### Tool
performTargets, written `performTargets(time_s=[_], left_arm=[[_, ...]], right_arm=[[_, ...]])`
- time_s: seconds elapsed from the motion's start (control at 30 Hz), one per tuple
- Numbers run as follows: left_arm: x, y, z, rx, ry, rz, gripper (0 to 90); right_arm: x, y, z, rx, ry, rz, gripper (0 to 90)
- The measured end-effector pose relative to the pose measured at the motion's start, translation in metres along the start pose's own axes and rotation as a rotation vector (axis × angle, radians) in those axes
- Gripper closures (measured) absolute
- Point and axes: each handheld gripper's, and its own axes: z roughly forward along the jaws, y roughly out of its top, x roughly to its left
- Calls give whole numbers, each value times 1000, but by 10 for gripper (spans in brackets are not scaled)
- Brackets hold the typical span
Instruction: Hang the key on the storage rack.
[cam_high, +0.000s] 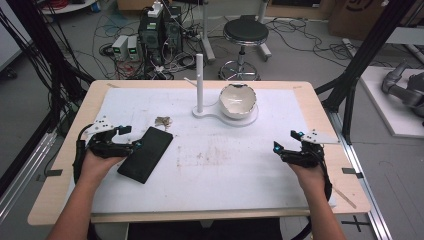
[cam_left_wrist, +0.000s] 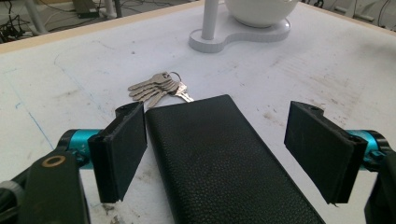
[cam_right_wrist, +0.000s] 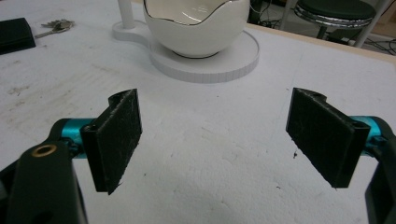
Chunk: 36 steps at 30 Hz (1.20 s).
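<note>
Two hand-held grippers, both gaping: left hand-held gripper (cam_left_wrist: 215, 149) straddles wallet (cam_left_wrist: 219, 163) w/ keys (cam_left_wrist: 159, 87) beyond; right hand-held gripper (cam_right_wrist: 215, 140) idle. Nothing lifted yet, bowl (cam_high: 238, 100) looks empty.

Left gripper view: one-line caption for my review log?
Open left gripper straddles a black leather wallet, keys lying at its far end.

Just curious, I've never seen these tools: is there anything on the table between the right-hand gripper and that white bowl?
Nothing: in the right gripper view, bare white table cover runs from the open right gripper to the bowl on its stand.
</note>
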Motion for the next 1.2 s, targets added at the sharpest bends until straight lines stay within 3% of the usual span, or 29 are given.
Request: performTargets(time_s=[0.4,0.53,0.7,1.07,1.2], left_arm=[[2,3,6,-3,5,-14,212],[1,16,11,-1,-11,6,212],[0,34,30,31,-30,50,214],[15,53,77,107,-24,29,275],[22,61,95,163,-14,31,276]], right_arm=[[4,-2,0,19,8,-19,185],[6,1,-2,4,-4,-17,185],[8,1,1,14,5,-21,185],[5,-1,-3,11,-4,-13,184],[4,-2,-4,11,-8,-6,185]])
